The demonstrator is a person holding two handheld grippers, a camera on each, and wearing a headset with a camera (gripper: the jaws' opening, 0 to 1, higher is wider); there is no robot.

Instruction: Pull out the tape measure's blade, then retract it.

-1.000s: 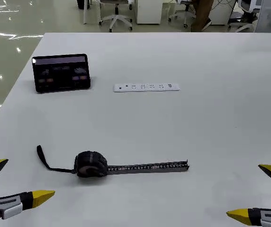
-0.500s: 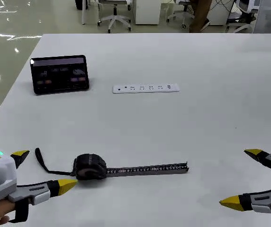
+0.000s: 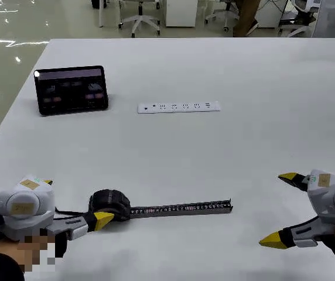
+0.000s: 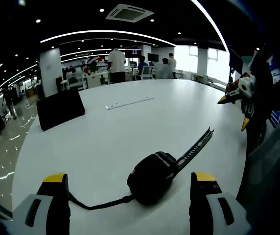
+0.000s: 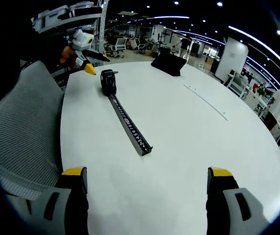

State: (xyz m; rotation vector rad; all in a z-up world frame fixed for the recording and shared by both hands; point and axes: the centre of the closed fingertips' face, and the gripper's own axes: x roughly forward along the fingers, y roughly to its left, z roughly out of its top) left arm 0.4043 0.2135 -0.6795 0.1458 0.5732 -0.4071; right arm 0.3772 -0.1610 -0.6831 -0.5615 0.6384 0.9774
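Right of the tape measure (image 3: 110,205) its blade (image 3: 182,207) is already out, so only retracting's left; left gripper (image 3: 75,201) spread just beside it, right gripper (image 3: 279,208) spread well past the tip.

left tool (image 3: 77,200) spread wide, right tool (image 3: 277,208) likewise

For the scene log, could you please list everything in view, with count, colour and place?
table: one, white, under everything
tape measure: one, black, near edge, left of centre
blade: one, dark with pale marks, pulled out flat along the table
tablet: one, black, standing far left
power strip: one, white, far centre
office chairs: several, pale, beyond the table
left gripper: one, grey with yellow tips, open around the tape measure
right gripper: one, same colours, open, apart from the blade
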